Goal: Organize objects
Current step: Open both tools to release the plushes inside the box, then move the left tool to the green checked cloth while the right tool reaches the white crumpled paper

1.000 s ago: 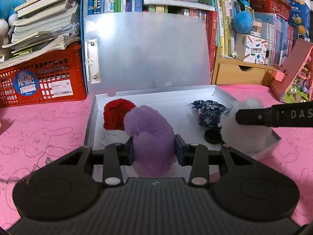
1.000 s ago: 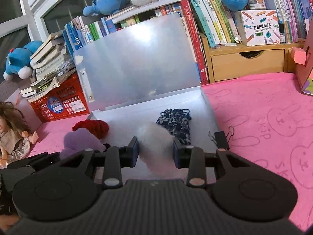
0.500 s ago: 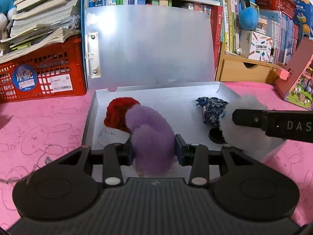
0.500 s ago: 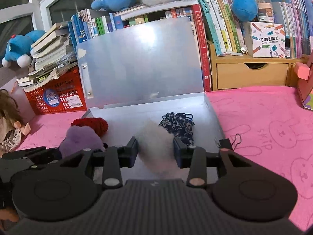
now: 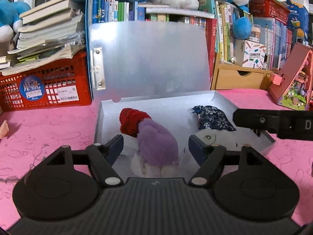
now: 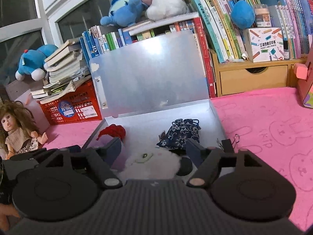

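- We look onto a counter covered with a pink cloth printed with rabbit outlines (image 6: 273,121), backed by rows of upright books with blue and white plush toys on top.
- At the back left stands a red plastic lattice crate (image 5: 47,88) carrying a stack of books; at the back right is a small wooden drawer unit (image 6: 252,78).
- A doll with brown hair (image 6: 17,129) sits on the cloth at the far left of the right wrist view.
- In the middle lies a shallow translucent grey plastic box (image 5: 223,101) with its lid (image 5: 148,58) standing upright against the books.
- Inside the box, a red knitted woolly item (image 5: 131,123) lies toward the left, touching the fluffy purple plush piece (image 5: 156,146) just in front of it.
- A dark blue floral fabric pouch (image 6: 180,135) lies toward the right of the box, and a fluffy white plush toy (image 6: 150,164) lies just in front of it.
- Our left hand-held gripper (image 5: 156,146) has its jaws opening; the purple plush sits between the pads with a gap on each side, so it is not gripped.
- Our right hand-held gripper (image 6: 153,154) is likewise opening; the white plush lies between its pads, free of them.
- A black binder clip (image 6: 228,144) rests at the box's right edge.
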Demonstrator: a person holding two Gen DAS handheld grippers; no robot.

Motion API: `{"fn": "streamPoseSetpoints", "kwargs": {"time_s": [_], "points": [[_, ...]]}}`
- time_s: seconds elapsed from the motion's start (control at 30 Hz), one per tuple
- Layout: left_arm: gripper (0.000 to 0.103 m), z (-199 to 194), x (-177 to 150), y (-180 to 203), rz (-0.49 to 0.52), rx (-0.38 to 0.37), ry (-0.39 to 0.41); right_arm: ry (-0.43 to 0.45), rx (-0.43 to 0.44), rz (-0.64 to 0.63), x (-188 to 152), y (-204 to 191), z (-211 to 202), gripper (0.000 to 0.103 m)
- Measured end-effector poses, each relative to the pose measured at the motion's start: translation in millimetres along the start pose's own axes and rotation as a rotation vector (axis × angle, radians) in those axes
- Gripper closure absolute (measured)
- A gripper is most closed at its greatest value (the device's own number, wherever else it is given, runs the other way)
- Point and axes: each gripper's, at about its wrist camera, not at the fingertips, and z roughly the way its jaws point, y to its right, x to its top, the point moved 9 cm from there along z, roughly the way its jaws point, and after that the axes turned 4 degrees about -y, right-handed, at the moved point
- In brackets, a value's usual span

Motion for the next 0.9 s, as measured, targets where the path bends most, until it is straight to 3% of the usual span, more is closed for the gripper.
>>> {"fn": "streamPoseSetpoints", "kwargs": {"time_s": [0.43,0.9], "points": [[0.020,-54,-8,4,0.015,-0.053,0.041,0.011,-0.014,-0.092,-18,-4,-40,0.016],[0.019,-122,-66,29,0.081,-0.194,0.040,-0.074,-0.054,-0.224,-71,3,-69,0.016]]}}
